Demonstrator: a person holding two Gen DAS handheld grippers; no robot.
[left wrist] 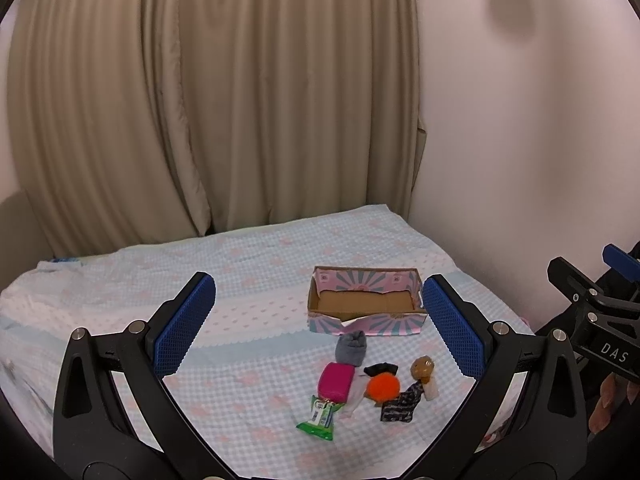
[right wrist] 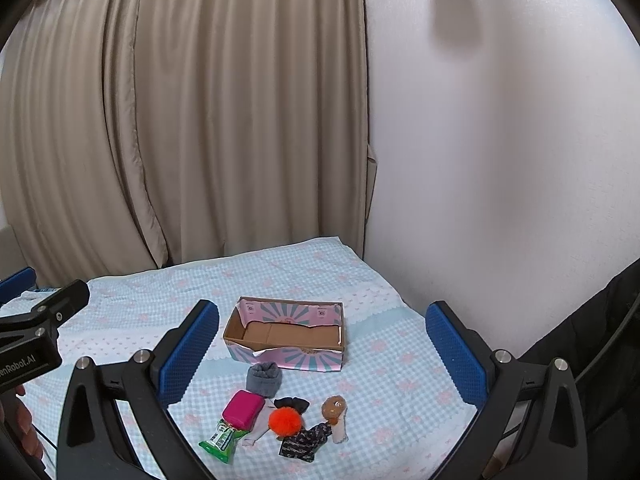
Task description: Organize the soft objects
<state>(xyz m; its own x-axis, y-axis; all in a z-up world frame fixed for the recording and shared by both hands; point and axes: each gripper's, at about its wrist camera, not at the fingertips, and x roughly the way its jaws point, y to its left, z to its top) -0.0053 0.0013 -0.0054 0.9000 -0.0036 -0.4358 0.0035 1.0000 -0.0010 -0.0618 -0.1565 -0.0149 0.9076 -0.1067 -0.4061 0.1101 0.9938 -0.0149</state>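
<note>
Left gripper (left wrist: 318, 326) and right gripper (right wrist: 322, 350) both spread wide, grasping nothing, one cardboard box (right wrist: 286, 338) far on checked bedspread (right wrist: 380, 380), one grey sock (right wrist: 263, 378), pink pouch (right wrist: 242, 408), orange pompom (right wrist: 286, 420), green packet (right wrist: 222, 442) clustered near, beige curtain (right wrist: 180, 120) behind.

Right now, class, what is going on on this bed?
A person holds two grippers above a checked bedspread; the left gripper and right gripper are both open and hold nothing. An open cardboard box has nothing inside. In front of it lies a small cluster: a grey sock, a pink pouch, a green packet, an orange pompom and a small brown doll. Nothing is sorted yet.
</note>
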